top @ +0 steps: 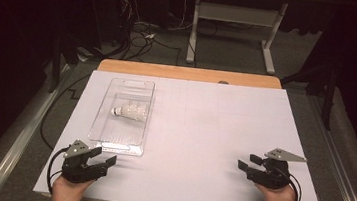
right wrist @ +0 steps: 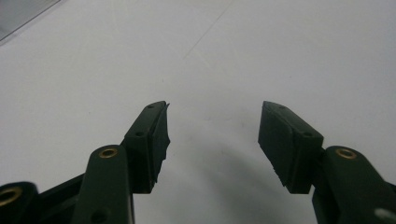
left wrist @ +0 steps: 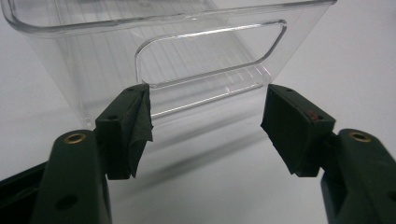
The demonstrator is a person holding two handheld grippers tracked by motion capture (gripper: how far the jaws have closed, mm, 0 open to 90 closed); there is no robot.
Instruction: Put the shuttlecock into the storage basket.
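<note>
Two grippers are resting low at the near edge of the white table (top: 203, 133), both with jaws standing apart and nothing between them. Left gripper (top: 101, 157) is sitting just short of the clear tray (top: 109, 98), pointing toward its near end wall; in the left gripper view, that wall's handle cutout (left wrist: 210, 51) is lying straight ahead of the spread pads (left wrist: 137, 126). Shuttlecock (top: 129, 111) is lying on its side inside the tray, roughly mid-length, cork end toward the tray's left wall, long axis running across the tray. Tray's long axis is running away from the person. Right gripper (top: 249, 162) is sitting well apart on the far side of the table, facing bare surface. Left hand is clearly nearer; judging from this, any reach goes forward over the near wall.
</note>
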